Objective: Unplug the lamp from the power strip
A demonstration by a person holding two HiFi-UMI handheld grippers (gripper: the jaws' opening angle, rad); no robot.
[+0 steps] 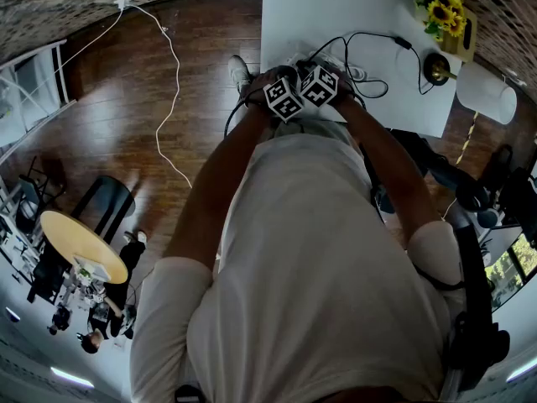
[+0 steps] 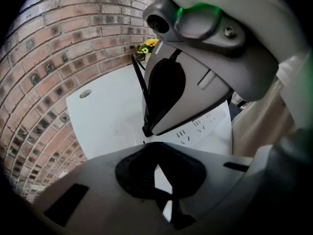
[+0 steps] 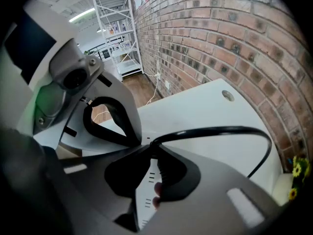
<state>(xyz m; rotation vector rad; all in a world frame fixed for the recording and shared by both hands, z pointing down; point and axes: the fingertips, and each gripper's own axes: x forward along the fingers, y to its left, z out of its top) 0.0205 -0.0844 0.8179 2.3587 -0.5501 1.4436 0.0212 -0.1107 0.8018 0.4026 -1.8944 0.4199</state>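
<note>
- The left gripper and the right gripper stand side by side at the near edge of the white table. Both point steeply down and their marker cubes almost touch.
- The white power strip lies on the table directly under both grippers. Rows of its socket slots show just past the fingers.
- The right gripper's fingers are closed on the black plug over the strip. The plug sits low against the strip's face. Whether its pins are seated in a socket cannot be made out.
- The lamp's black cable comes out from between those fingers at the top. It arcs across the table and bends back down near the far edge.
- The left gripper's fingers are drawn together, with only a thin sliver of white strip showing between the pads. Nothing is gripped between them, and the tips sit over the strip beside the right gripper.
- The lamp lies at the table's right end, well apart from the grippers. Its white shade hangs over the edge and its brass base sits just inside it.
- A bunch of sunflowers stands in the far right corner, close to the brick wall.
- A white cord trails over the wooden floor to the left of the table.
</note>
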